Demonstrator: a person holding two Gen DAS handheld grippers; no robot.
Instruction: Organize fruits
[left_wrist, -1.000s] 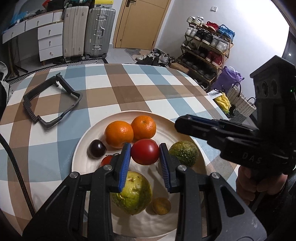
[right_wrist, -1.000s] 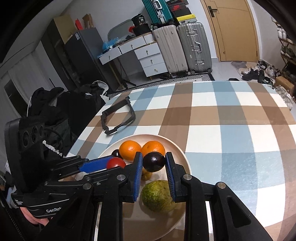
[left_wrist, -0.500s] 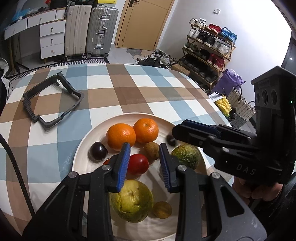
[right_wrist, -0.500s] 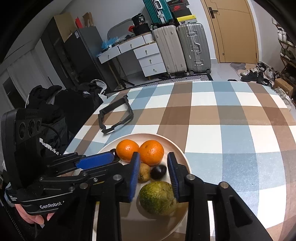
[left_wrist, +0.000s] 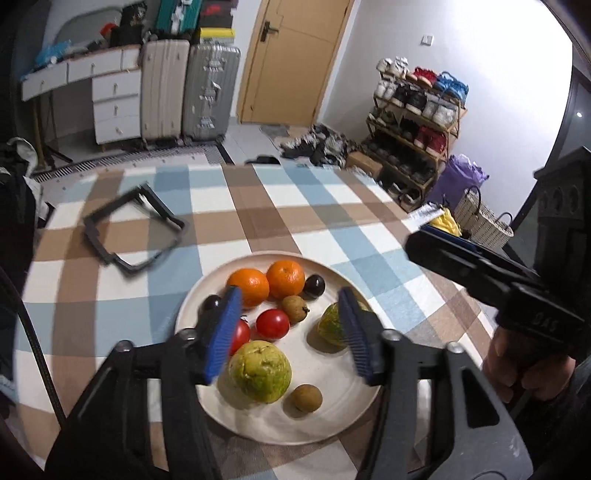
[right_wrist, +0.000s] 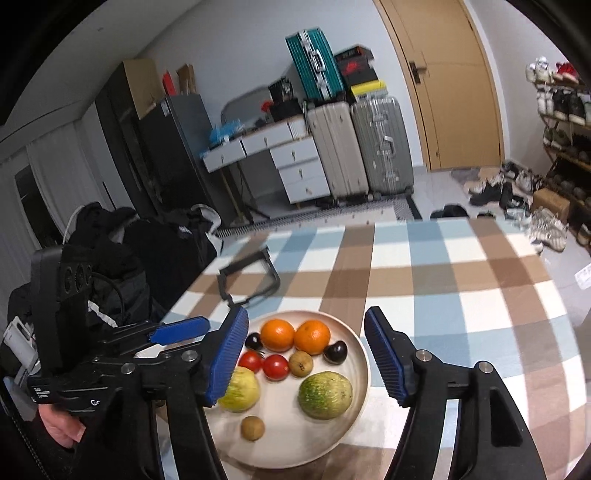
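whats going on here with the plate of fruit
A person holds a gripper in each hand above a round plate on a checked table. The left gripper and the right gripper are both open and hold nothing. All the fruit lies on the plate: two oranges, two tomatoes, two dark plums, two big green fruits and two small brown ones. A black frame lies on the table beyond the plate.

L gripper (left_wrist: 290, 334): we hold it w/ jaws spread wide, nothing between the pads. R gripper (right_wrist: 306, 356): same, wide apart, empty. Both pitched downward, side by side, each gripped by a hand (left_wrist: 517, 365).
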